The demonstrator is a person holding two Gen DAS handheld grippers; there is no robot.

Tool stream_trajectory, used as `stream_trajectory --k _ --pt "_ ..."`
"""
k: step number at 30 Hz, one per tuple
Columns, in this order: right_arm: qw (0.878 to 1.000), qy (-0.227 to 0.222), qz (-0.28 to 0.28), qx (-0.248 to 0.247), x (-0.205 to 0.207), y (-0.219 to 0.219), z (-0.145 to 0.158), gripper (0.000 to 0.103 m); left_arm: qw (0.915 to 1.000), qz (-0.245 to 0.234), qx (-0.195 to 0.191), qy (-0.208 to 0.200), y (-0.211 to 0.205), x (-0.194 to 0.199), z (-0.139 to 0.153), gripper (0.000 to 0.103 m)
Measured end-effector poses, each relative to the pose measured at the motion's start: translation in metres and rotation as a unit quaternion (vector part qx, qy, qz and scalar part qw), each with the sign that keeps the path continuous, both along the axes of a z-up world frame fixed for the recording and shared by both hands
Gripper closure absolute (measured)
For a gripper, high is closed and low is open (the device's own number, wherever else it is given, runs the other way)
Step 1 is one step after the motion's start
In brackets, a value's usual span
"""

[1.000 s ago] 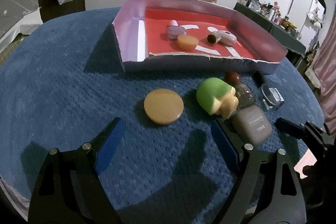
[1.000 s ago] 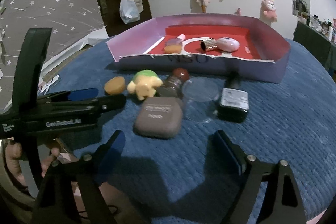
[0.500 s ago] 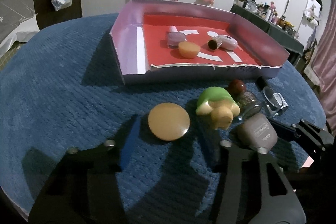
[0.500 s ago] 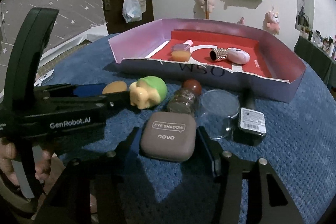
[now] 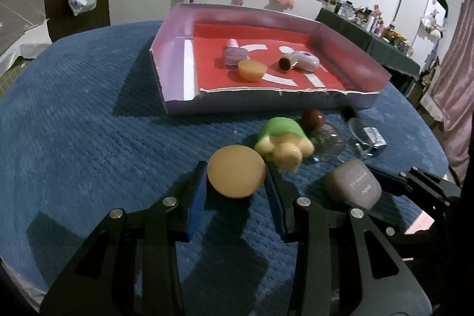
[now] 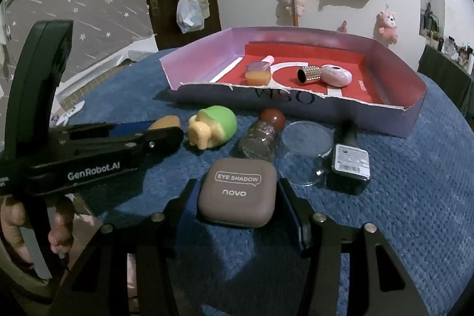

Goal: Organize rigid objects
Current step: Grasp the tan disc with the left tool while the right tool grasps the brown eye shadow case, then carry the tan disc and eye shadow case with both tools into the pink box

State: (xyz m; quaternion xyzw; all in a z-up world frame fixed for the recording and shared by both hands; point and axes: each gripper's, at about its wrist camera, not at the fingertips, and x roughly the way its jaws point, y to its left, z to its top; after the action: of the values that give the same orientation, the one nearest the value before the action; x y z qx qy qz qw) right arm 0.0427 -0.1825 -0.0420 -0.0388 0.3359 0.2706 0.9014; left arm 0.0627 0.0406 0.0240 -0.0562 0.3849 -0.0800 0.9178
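My left gripper [image 5: 237,182] is shut on a round tan disc [image 5: 236,175], just above the blue cloth. My right gripper [image 6: 237,199] is shut on a mauve "EYE SHADOW" case [image 6: 237,192], which also shows in the left wrist view [image 5: 354,182]. A green and yellow turtle toy [image 5: 283,142] lies just beyond the disc. A brown-capped glass bottle [image 6: 262,134], a clear round lid [image 6: 306,148] and a black box [image 6: 351,163] lie beside the case. A pink box with a red floor [image 5: 183,70] stands behind them.
The pink box holds a purple bottle [image 5: 234,55], a tan cup [image 5: 251,70], a studded metal tube [image 6: 309,74] and a pink oval item [image 6: 336,75]. The blue cloth [image 5: 89,123] covers a round table. A dark shelf of bottles [image 5: 385,31] stands far right.
Both grippers have moved forward and closed: the left on the tan disc, the right on the eye shadow case. Both were open and behind these objects a second ago.
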Motion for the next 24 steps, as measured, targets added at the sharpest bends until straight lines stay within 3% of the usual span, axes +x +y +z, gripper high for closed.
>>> stream_trajectory --k 9,24 --pt "0.997 0.053 0.013 0.061 -0.002 -0.022 0.009 0.047 0.9997 -0.022 -0.011 -0.004 -0.015 -0.013 0.011 0.067" --pt "0.996 0.04 0.009 0.084 -0.011 -0.043 0.029 0.047 0.9986 -0.047 -0.012 -0.019 -0.038 -0.01 0.027 0.067"
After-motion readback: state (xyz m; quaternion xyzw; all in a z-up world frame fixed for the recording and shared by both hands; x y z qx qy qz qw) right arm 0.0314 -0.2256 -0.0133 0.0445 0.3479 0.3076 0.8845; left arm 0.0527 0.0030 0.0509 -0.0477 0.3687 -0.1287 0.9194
